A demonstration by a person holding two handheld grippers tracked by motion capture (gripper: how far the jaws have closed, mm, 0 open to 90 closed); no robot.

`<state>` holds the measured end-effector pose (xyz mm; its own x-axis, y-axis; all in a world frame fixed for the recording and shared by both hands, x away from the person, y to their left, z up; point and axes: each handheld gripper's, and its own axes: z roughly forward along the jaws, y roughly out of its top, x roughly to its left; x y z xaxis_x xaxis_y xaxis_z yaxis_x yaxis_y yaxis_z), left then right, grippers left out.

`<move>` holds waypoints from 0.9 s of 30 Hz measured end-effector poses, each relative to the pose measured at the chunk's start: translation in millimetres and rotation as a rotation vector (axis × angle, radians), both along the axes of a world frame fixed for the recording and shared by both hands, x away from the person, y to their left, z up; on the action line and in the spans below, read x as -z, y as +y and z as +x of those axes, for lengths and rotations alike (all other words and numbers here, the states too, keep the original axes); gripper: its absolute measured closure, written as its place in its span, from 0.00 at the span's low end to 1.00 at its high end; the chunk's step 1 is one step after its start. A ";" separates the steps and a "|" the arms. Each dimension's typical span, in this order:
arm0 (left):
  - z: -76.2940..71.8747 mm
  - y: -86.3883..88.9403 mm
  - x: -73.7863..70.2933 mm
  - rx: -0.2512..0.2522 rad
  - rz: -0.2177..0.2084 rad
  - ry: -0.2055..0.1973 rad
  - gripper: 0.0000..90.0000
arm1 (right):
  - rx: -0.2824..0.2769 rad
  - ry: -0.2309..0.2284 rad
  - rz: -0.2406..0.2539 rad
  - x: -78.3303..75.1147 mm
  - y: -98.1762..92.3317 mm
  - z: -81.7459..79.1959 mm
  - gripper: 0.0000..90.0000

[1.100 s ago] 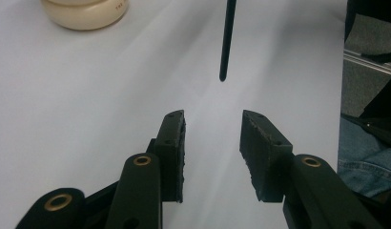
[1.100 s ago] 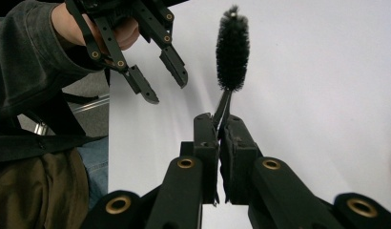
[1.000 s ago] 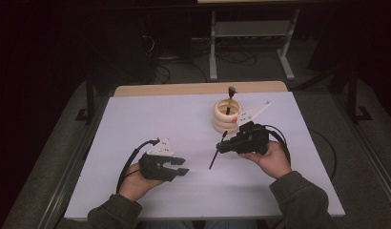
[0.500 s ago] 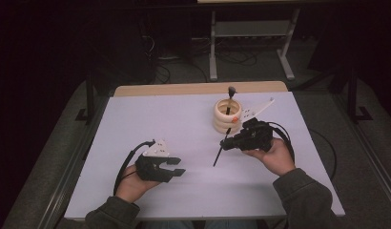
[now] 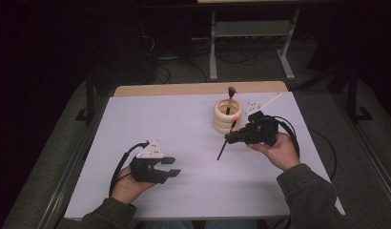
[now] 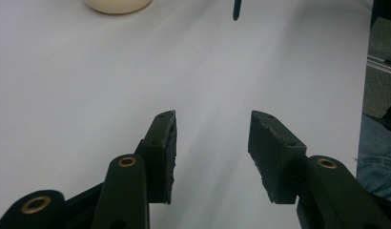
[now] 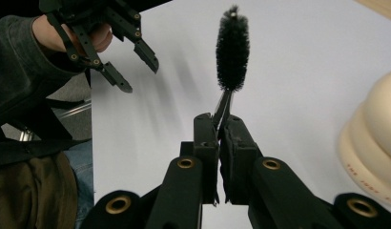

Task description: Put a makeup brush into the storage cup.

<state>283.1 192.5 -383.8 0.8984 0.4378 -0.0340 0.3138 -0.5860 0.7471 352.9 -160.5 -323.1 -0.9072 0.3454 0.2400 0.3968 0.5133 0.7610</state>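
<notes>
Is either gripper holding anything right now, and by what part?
The right gripper is shut on the brush, pinching its thin wire stem just below the bristles. The left gripper holds nothing.

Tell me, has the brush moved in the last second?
Yes. The brush, clamped in the right gripper, shifted slightly right, nearer the rings.

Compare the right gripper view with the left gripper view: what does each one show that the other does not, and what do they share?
Right gripper view: the right tool shut on the brush at its stem, the full bristles, the left tool farther off. Left gripper view: the left tool's own jaws, which have just been opening, nothing between them, and blue jeans. Both: white table, cream rings, some of the brush.
</notes>
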 end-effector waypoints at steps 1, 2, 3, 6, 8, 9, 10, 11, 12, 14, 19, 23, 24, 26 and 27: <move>-0.3 0.4 -0.2 -0.001 0.001 0.005 0.58 | 0.004 0.001 -0.001 -1.1 -1.4 0.8 0.94; -0.5 0.6 -0.2 0.002 -0.003 0.005 0.58 | 0.007 -0.001 -0.002 -1.8 -2.4 1.5 0.94; -0.6 0.6 -0.4 0.005 -0.003 0.004 0.58 | 0.015 0.001 -0.001 -3.1 -3.9 2.4 0.94; -1.4 0.1 -1.2 0.008 -0.005 0.001 0.57 | 0.028 -0.003 -0.002 -5.7 -7.5 5.1 0.94; -1.5 0.7 -1.5 0.007 -0.005 -0.001 0.57 | 0.036 -0.004 -0.005 -7.7 -10.1 7.2 0.94; -1.5 1.3 -1.7 0.007 -0.004 -0.002 0.57 | 0.041 -0.004 -0.005 -8.6 -10.8 7.6 0.94; -1.5 1.5 -1.7 0.007 -0.006 -0.004 0.57 | 0.044 -0.008 -0.004 -9.6 -12.3 9.0 0.94; -1.5 1.8 -1.6 0.007 -0.008 -0.007 0.57 | 0.050 -0.007 -0.004 -10.5 -12.9 9.5 0.94; -1.5 1.9 -1.7 0.005 -0.008 -0.008 0.56 | 0.054 -0.008 -0.005 -11.6 -14.4 11.1 0.94; -1.8 2.1 -1.4 0.002 -0.012 -0.002 0.56 | 0.065 -0.014 -0.003 -13.1 -16.6 13.8 0.94; -3.3 1.5 -2.8 0.011 -0.019 0.000 0.54 | 0.092 -0.018 -0.001 -18.3 -21.1 20.4 0.94; -2.8 3.4 -3.0 0.006 -0.018 -0.003 0.54 | 0.107 -0.021 -0.001 -21.8 -23.2 25.6 0.94; -2.6 3.8 -3.2 0.005 -0.018 -0.004 0.53 | 0.111 -0.025 -0.003 -22.7 -23.9 27.3 0.94; -3.0 4.2 -3.1 -0.002 -0.025 0.000 0.53 | 0.116 -0.018 -0.003 -23.7 -24.1 27.7 0.94; -2.8 4.7 -3.0 -0.003 -0.026 -0.003 0.52 | 0.128 -0.023 0.000 -26.0 -25.7 30.6 0.94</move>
<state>280.3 197.2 -380.8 0.8972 0.4395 -0.0432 0.3136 -0.5652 0.7630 383.5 -186.1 -297.0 -0.8610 0.4585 0.2199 0.4416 0.4597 0.7705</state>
